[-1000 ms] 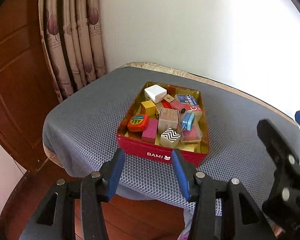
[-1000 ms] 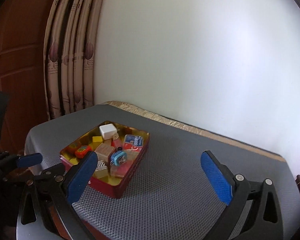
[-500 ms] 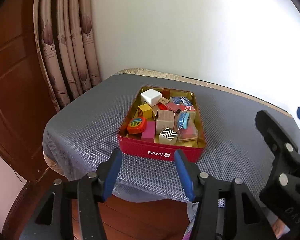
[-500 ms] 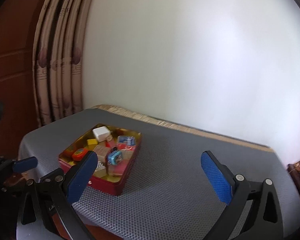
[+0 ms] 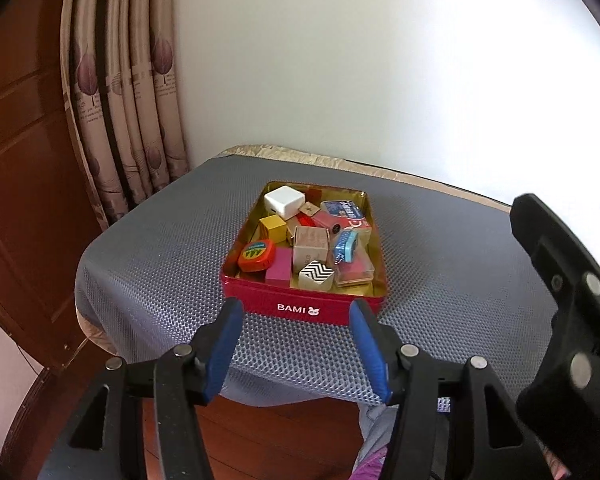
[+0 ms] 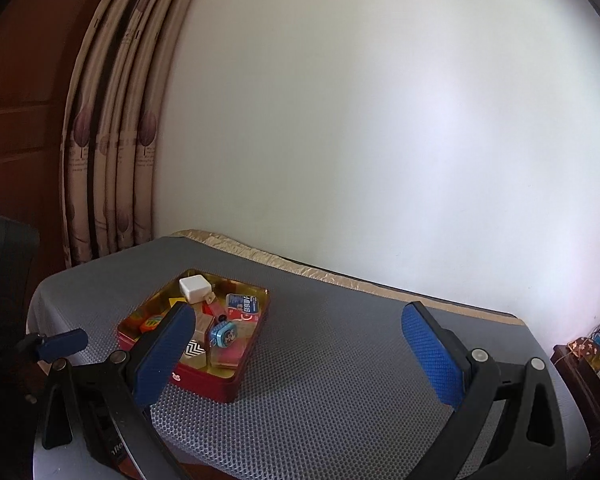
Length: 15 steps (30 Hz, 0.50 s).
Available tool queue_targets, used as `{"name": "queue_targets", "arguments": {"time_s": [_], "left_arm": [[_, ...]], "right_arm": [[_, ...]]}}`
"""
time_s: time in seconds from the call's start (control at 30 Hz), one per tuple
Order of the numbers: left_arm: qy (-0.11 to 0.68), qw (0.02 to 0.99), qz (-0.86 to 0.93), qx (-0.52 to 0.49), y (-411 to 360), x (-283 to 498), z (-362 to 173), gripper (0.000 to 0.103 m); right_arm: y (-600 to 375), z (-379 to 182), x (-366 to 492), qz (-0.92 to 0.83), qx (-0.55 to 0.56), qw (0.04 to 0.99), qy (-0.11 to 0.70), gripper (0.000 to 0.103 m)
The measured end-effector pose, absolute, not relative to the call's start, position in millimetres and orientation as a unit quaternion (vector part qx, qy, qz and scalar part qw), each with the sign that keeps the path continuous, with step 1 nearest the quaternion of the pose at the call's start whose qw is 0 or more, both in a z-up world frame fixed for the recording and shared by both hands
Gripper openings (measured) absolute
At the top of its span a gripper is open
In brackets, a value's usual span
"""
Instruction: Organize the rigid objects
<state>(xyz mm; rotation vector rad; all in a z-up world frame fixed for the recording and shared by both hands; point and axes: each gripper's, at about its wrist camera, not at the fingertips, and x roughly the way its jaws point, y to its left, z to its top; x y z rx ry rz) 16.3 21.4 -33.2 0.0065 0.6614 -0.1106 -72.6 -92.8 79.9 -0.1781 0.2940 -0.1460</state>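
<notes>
A red BAMI tin (image 5: 304, 309) stands on the grey mesh-covered table (image 5: 160, 256), also in the right wrist view (image 6: 216, 386). It holds several small rigid objects: a white block (image 5: 283, 201), a yellow cube (image 5: 273, 229), an orange tape measure (image 5: 256, 255), a zigzag-patterned cube (image 5: 315, 274), a blue tape measure (image 5: 346, 245). My left gripper (image 5: 296, 334) is open and empty, just short of the tin's near wall. My right gripper (image 6: 296, 354) is wide open and empty, above the table right of the tin.
A white wall stands behind the table. Curtains (image 5: 116, 92) and a wooden door (image 5: 20, 160) are at the left. The table's near edge drops to a wooden floor (image 5: 276, 436). Cluttered items (image 6: 596, 352) sit past the table's right end.
Both grippers have pulled back and risen slightly from the tin, which now looks smaller and farther. Both stay open and empty.
</notes>
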Motion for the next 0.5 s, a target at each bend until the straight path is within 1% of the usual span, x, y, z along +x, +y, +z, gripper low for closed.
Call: {"name": "queue_targets", "arguments": {"time_s": [0.23, 0.5], "left_arm": [[0.325, 0.944, -0.055, 0.007, 19, 15, -33, 0.057], [0.318, 0.947, -0.038, 0.0, 27, 16, -31, 0.057]], "right_arm": [[-104, 85, -75, -0.073, -0.069, 0.984, 0.144, 0.102], [-93, 82, -79, -0.063, -0.085, 0.984, 0.146, 0.102]]}}
